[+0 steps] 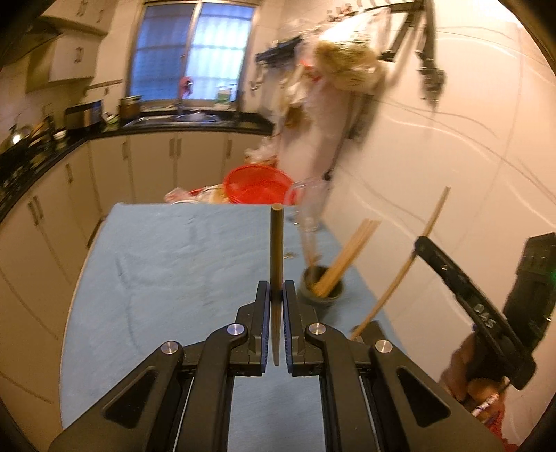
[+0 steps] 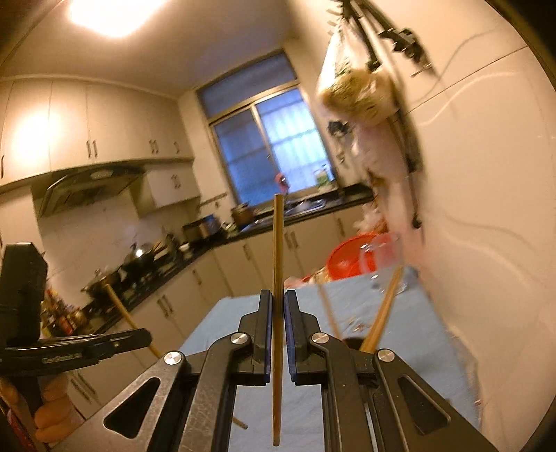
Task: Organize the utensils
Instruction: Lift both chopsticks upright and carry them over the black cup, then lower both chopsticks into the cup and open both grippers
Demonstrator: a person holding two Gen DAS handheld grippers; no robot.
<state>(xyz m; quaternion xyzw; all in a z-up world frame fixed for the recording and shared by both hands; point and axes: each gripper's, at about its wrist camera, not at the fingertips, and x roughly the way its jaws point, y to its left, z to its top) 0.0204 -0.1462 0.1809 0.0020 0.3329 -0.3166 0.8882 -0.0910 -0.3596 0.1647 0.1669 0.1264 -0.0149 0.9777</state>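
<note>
- Clamping a single chopstick each, both claws are closed as far as their loads allow: the left gripper (image 1: 277, 295) pinches a dark chopstick (image 1: 277, 250) that stands nearly straight up between its pads, and the right gripper (image 2: 277, 306) pinches a light wooden chopstick (image 2: 278, 264) the same way, its lower end hanging below the jaws.
- Just right of the left gripper, a dark round cup (image 1: 321, 287) sits on the blue cloth (image 1: 173, 271) covering the table; several more chopsticks (image 1: 351, 250) lean in it, tips angled up toward the wall.
- Beyond the cup stands a clear glass pitcher (image 1: 309, 205), and behind that a red colander (image 1: 259, 186) among blurred clutter at the far table edge.
- Nothing lies on the cloth between the left gripper and the cup; the leaning bundle itself crowds the cup's mouth.
- The left wrist view alone shows the cup's full rim, plus the right gripper from outside, at lower right, with its chopstick slanting up and a hand beneath it.
- The right wrist view hides most of the cup behind its own linkage, showing only leaning chopsticks; it alone shows the range hood (image 2: 90, 184), the stove with pans (image 2: 139, 260), the ceiling light (image 2: 107, 14) and the left gripper at lower left.
- Both views share the window (image 1: 194, 52) and sink counter; hanging items on the right wall are blurred.
</note>
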